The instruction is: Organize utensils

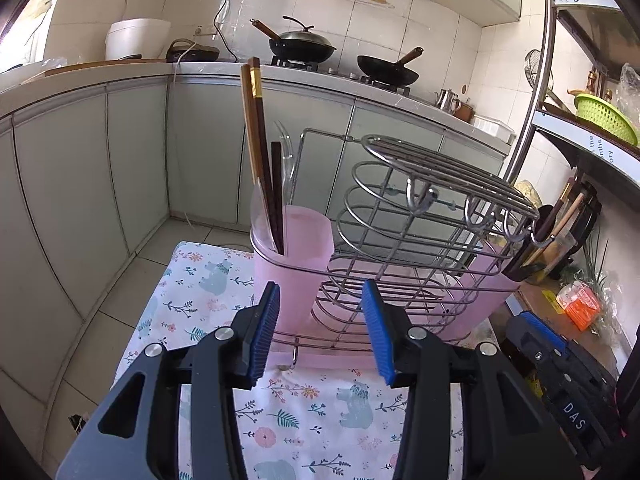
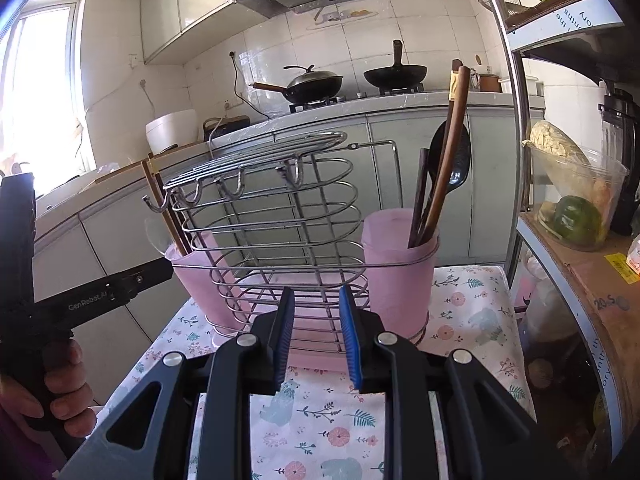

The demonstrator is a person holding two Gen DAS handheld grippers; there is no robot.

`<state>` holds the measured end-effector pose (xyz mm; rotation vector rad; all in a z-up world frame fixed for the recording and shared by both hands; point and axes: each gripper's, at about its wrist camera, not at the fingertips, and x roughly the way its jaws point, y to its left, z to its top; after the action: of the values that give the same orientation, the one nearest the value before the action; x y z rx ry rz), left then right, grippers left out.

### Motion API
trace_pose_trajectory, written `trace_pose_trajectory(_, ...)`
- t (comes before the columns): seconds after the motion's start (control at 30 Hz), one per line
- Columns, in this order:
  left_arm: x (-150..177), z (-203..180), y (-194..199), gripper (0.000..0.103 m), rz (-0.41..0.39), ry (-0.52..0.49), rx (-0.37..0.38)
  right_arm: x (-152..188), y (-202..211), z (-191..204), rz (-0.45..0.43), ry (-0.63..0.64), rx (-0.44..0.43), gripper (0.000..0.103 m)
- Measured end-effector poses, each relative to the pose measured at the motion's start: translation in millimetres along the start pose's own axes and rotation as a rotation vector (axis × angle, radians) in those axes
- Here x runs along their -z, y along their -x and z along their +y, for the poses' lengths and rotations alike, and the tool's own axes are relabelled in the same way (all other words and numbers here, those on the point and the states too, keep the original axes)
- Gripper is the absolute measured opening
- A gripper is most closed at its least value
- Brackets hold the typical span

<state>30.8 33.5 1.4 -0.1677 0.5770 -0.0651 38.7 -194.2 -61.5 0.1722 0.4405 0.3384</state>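
Observation:
A wire utensil rack (image 1: pixel 424 216) stands on a floral cloth (image 1: pixel 304 404) and holds two pink cups. The left pink cup (image 1: pixel 292 268) contains brown chopsticks (image 1: pixel 256 128) and a clear spoon (image 1: pixel 289 152). My left gripper (image 1: pixel 325 322) hangs open just in front of this cup and the rack's base, with nothing between its blue pads. In the right wrist view, the right pink cup (image 2: pixel 400 264) holds chopsticks (image 2: pixel 452 148) and a black spoon (image 2: pixel 460 160). My right gripper (image 2: pixel 318 330) faces the rack's (image 2: pixel 272 208) middle, its jaws a little apart and empty.
A hand (image 2: pixel 60 392) holds the left tool at the left edge of the right wrist view. A metal shelf (image 2: pixel 516 160) with a food container (image 2: pixel 576 200) stands close on the right. Behind are a kitchen counter (image 1: pixel 208 68) with woks (image 1: pixel 304 46) and a rice cooker (image 1: pixel 136 38).

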Motion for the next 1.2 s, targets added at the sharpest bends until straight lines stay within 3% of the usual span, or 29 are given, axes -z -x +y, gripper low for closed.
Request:
trace_pose_trajectory(0.33,9,-14,13,0.043,0.003,-0.037,0.004,1,4,13,0.02,0.03,0.041,0.023)
trace_pose_trajectory(0.37,10,-16,15,0.043,0.006,-0.042,0.005,1,5,15,0.024,0.031,0.037,0.025)
trace_pose_trajectory(0.43,12,-18,17,0.043,0.008,-0.049,0.005,2,7,16,0.027,0.029,0.029,0.043)
trace_pose_trajectory(0.6,14,-24,21,0.043,0.008,-0.062,-0.001,2,14,24,0.006,0.06,0.037,0.05)
trace_pose_trajectory(1.0,18,-29,27,0.043,0.005,-0.077,-0.007,4,18,32,-0.003,0.087,0.073,0.053)
trace_pose_trajectory(1.1,19,-30,28,0.054,0.005,-0.073,-0.009,5,18,32,0.003,0.085,0.074,0.053)
trace_pose_trajectory(1.2,20,-31,30,0.055,0.004,-0.07,-0.009,4,18,31,0.006,0.084,0.076,0.053)
